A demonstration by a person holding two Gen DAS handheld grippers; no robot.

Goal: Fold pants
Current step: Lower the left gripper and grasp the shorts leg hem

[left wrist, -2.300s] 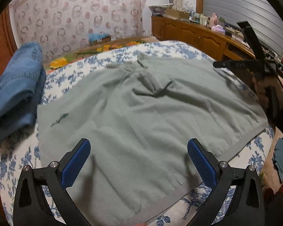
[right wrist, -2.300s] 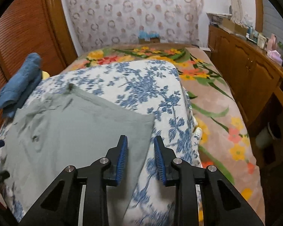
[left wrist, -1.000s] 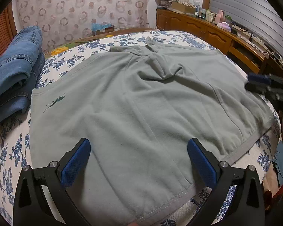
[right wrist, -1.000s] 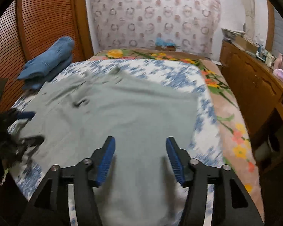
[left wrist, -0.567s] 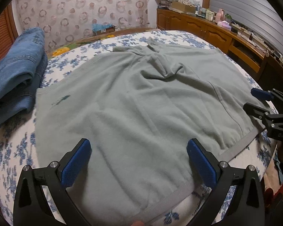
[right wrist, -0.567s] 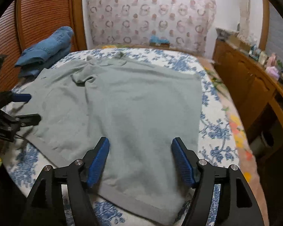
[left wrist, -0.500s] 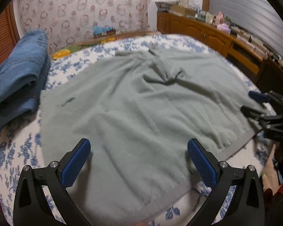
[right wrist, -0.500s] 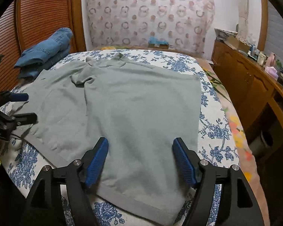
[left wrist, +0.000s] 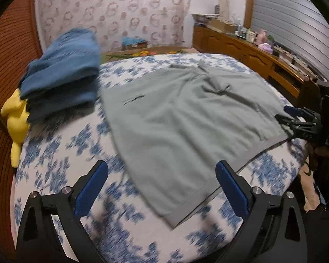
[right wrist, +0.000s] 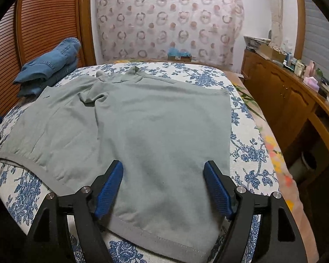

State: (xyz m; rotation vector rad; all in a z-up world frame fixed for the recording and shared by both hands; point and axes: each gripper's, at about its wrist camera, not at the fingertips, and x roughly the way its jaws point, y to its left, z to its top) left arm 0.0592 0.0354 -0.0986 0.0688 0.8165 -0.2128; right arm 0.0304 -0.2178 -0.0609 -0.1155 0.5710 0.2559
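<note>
Now the grey-green pants (right wrist: 147,135) lie spread flat across the blue-flowered bedspread (left wrist: 61,153), waistband edge nearest the person, a small rumple near the far middle. Neither tool holds any cloth.

The left gripper (left wrist: 162,188) has swung away to the left compared with a moment ago: where its view was filled by grey fabric, it now hovers over bare bedspread beside the near left corner of the waistband. Its jaws stand wide, though they have just been closing a little, with only that corner between them, unpinched.

The right gripper (right wrist: 163,188) sits low over the near right part of the waistband. Its jaws have just been opening and now stand fairly wide, the blue pads (right wrist: 108,189) either side of the fabric but not pressing it.

A stack of folded blue jeans (left wrist: 61,72) rests at the far left of the bed, a yellow soft toy (left wrist: 14,118) beside it.

I judge the spreading finished and the fold itself not yet begun; both tools seem to be lining up on the waistband corners.
</note>
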